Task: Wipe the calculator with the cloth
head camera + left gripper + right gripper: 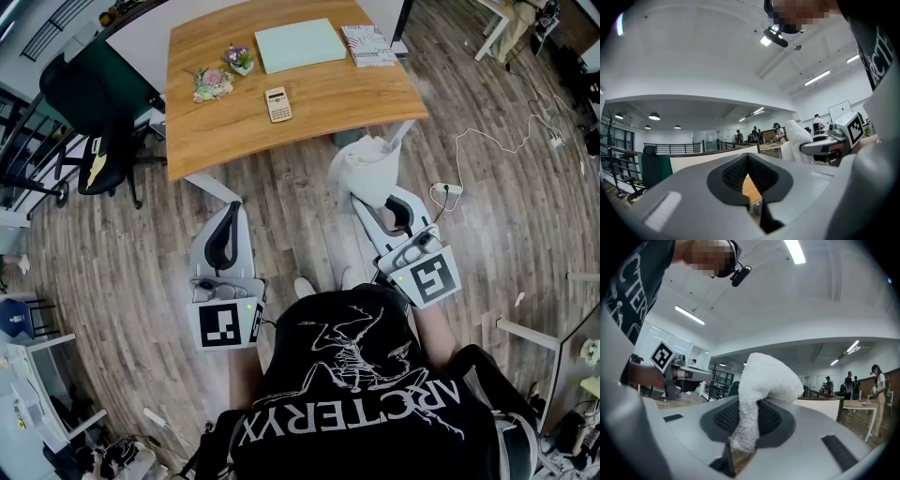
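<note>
A beige calculator [277, 104] lies flat on the wooden table [375, 98], near its middle. Both grippers hover over the floor in front of the table, short of the calculator. My right gripper [363, 195] is shut on a white fluffy cloth [367, 165], which bulges up past the jaw tips. In the right gripper view the cloth [765, 375] runs down between the pads of that gripper [751, 405]. My left gripper [228, 210] is shut with nothing in it; in the left gripper view its tips [747, 157] meet, and the cloth [796, 139] shows off to the right.
On the table stand a flower posy [212, 83], a small potted flower [238, 59], a pale green mat [300, 44] and stacked notebooks [368, 44]. A black office chair [89, 117] stands left of the table. A power strip [447, 188] and cable lie on the floor at right.
</note>
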